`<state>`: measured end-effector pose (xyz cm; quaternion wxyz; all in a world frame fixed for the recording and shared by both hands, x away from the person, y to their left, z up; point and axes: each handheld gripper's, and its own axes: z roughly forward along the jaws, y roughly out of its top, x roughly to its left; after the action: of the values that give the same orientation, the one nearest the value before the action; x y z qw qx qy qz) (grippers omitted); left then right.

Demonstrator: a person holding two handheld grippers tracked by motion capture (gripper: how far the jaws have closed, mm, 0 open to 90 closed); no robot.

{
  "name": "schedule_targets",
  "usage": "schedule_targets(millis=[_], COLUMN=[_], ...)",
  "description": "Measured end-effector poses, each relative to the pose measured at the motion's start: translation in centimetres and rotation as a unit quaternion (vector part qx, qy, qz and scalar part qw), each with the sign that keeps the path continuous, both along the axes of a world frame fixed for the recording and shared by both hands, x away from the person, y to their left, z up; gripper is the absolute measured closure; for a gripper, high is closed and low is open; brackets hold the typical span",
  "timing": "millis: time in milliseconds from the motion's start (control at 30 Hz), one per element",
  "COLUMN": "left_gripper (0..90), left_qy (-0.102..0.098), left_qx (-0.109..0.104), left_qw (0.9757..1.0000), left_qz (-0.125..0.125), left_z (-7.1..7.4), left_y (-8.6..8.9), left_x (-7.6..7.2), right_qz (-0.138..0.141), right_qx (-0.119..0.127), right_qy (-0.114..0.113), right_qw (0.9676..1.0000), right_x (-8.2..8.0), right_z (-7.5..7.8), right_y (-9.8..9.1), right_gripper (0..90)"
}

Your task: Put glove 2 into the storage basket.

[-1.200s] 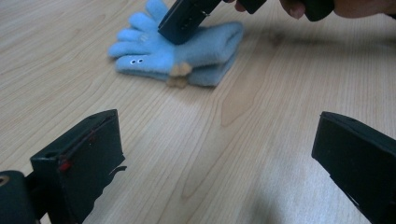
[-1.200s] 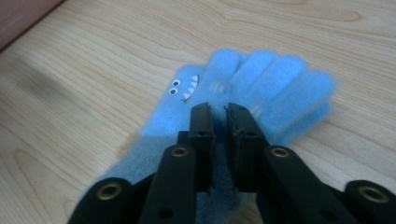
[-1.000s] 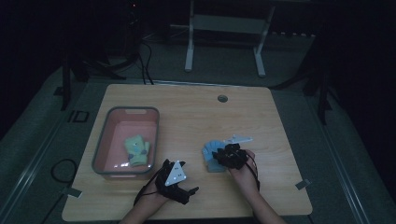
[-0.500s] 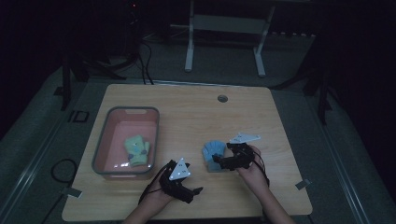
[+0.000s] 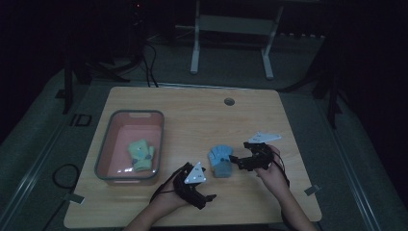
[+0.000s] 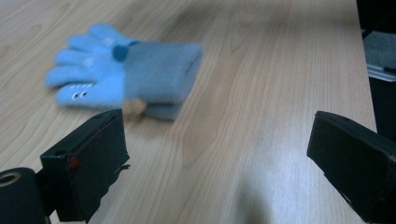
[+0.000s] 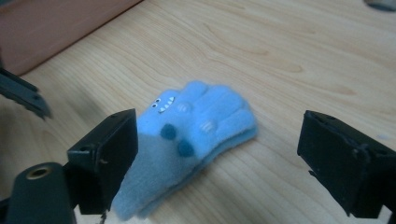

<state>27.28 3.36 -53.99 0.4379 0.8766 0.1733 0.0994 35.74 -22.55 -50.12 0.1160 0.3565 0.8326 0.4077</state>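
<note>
Backing off to the right, the right gripper (image 5: 236, 160) has just spread its jaws, leaving blue gloves (image 5: 221, 161) folded on the counter (image 5: 202, 120); left gripper (image 5: 204, 195) gapes empty. Likely next: binning them.

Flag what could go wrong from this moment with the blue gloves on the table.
The blue gloves lie stacked, with the upper one slightly offset; a pinch from the open left gripper might catch one layer and leave the other behind. The right gripper, whose jaws have just opened with nothing gripped, sits close beside the gloves and could drag them as it moves. The tub already holds green gloves, so a careless drop could land on its rim.
</note>
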Motion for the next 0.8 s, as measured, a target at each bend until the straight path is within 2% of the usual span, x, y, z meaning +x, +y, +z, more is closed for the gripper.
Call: schedule_targets(millis=[167,200,333,400,500,567,667,700,800], left_gripper=[5.9,5.9,5.9,6.7,12.9,14.7,21.0,23.4,30.7], left_qy=[-0.009,-0.005,-0.012,-0.025,-0.040,-0.043,-0.057,-0.061,-0.075], left_qx=[0.024,0.028,0.038,0.047,0.043,0.041,0.049,0.053,0.074], left_qw=[0.9995,0.9994,0.9988,0.9980,0.9975,0.9973,0.9957,0.9951,0.9921], left_qz=[-0.016,-0.021,-0.030,-0.034,-0.040,-0.044,-0.054,-0.058,-0.068], left_z=[0.4,0.5,0.5,0.6,0.8,0.9,0.8,0.6,0.2], left_y=[-1.2,-1.4,-2.2,-2.6,-3.2,-3.6,-4.1,-4.3,-4.5], left_x=[1.1,1.4,2.3,2.5,2.8,3.1,3.4,3.5,3.8], right_qz=[-0.008,-0.010,-0.015,-0.014,-0.012,0.000,-0.001,0.001,0.000], right_qx=[0.013,0.018,0.013,0.012,0.024,0.032,0.018,0.008,-0.006], right_qy=[0.018,0.023,0.034,0.037,0.043,0.051,0.051,0.046,0.044], right_qw=[0.9997,0.9995,0.9992,0.9992,0.9987,0.9982,0.9985,0.9989,0.9990], right_x=[0.4,0.6,1.2,1.5,2.2,2.8,3.4,3.6,4.1], right_z=[-0.1,-0.2,-0.8,-1.0,-1.3,-1.5,-1.6,-1.7,-2.2], right_y=[-0.1,-0.2,0.1,0.4,0.9,1.4,2.3,2.5,2.9], right_gripper=[10.9,10.9,10.9,11.1,11.1,11.1,16.6,23.4,30.4])
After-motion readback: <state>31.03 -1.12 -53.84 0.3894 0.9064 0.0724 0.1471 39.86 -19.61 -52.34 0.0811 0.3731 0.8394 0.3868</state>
